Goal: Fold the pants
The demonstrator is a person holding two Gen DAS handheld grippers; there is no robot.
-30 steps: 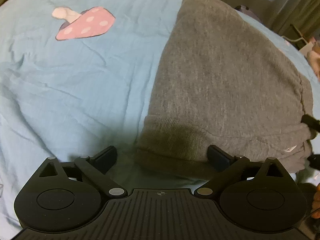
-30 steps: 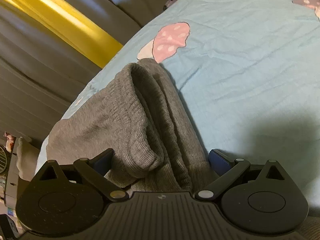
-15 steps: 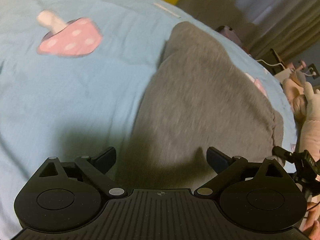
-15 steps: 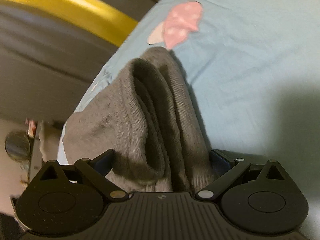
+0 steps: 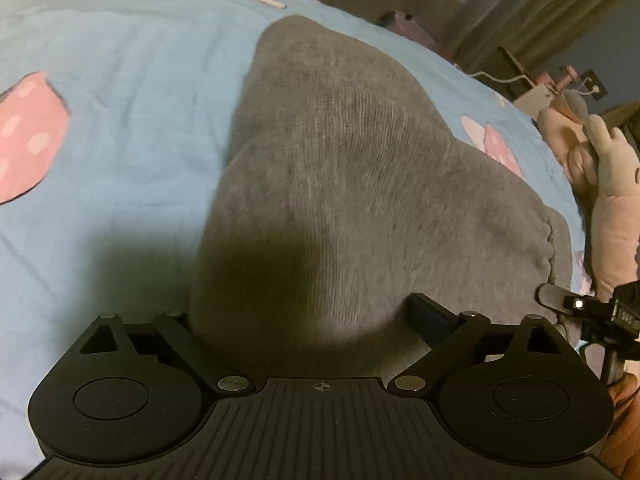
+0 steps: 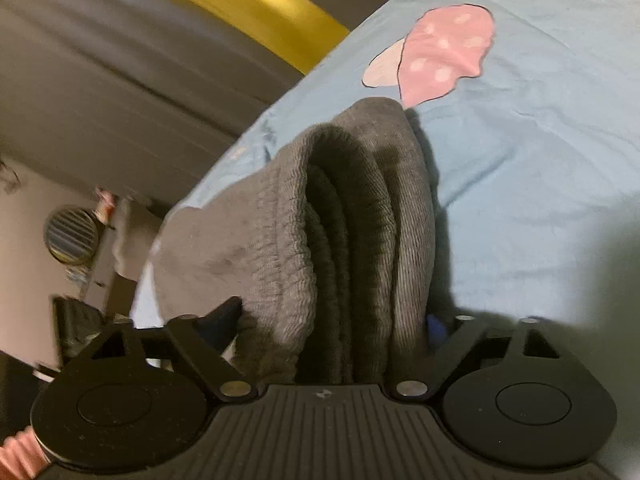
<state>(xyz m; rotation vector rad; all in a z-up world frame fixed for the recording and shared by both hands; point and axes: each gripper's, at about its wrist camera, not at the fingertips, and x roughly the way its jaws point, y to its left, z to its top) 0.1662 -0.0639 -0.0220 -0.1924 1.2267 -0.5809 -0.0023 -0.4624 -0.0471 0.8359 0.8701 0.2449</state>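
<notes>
A light-blue bed sheet (image 5: pixel 120 120) with pink mushroom prints (image 6: pixel 444 56) is covering the bed; grey curtains (image 6: pixel 100 80) are hanging beyond. The folded grey ribbed-knit pants (image 5: pixel 340 184) are lying between both tongs. The left tongs (image 5: pixel 304 320) are standing wide. The right tongs (image 6: pixel 336 320) have been narrowing around the bunched waistband. A plush toy (image 5: pixel 612 184) is sitting right of the left tongs.

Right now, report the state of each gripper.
Left gripper: open, astride the grey pants.
Right gripper: jaws just closing around the pants' stacked edge; a grip cannot be told.
</notes>
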